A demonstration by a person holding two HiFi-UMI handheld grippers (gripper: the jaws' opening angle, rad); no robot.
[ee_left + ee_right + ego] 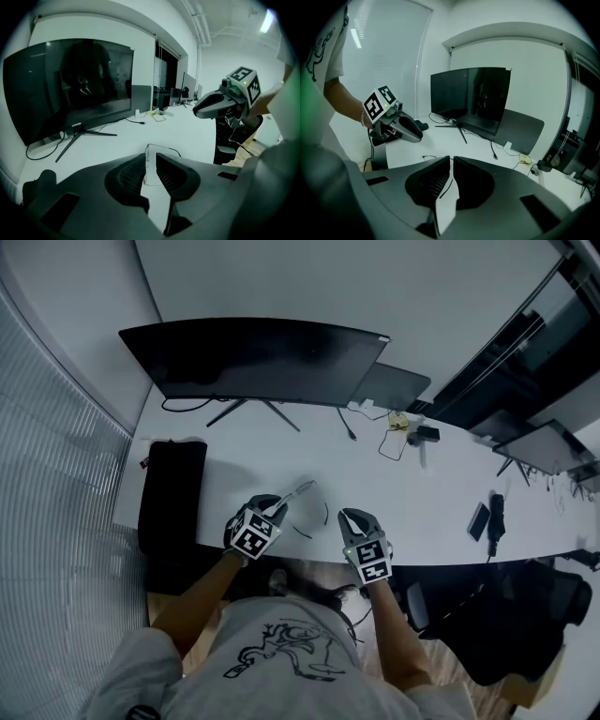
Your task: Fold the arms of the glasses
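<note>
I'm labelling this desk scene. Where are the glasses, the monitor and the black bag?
glasses (pixel 151 164): left gripper view, on the clear front.
monitor (pixel 253 362): head view, middle of the screen.
black bag (pixel 173 491): head view, its middle.

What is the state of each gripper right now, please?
Left gripper: tongs slightly open, glasses visible in the gap, apparently ungripped.
Right gripper: tongs barely open, holding nothing.

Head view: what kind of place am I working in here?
Most likely an office. A long white desk carries a large curved monitor on a stand, another screen sits farther along, and what looks like a black office chair stands beside it.
</note>
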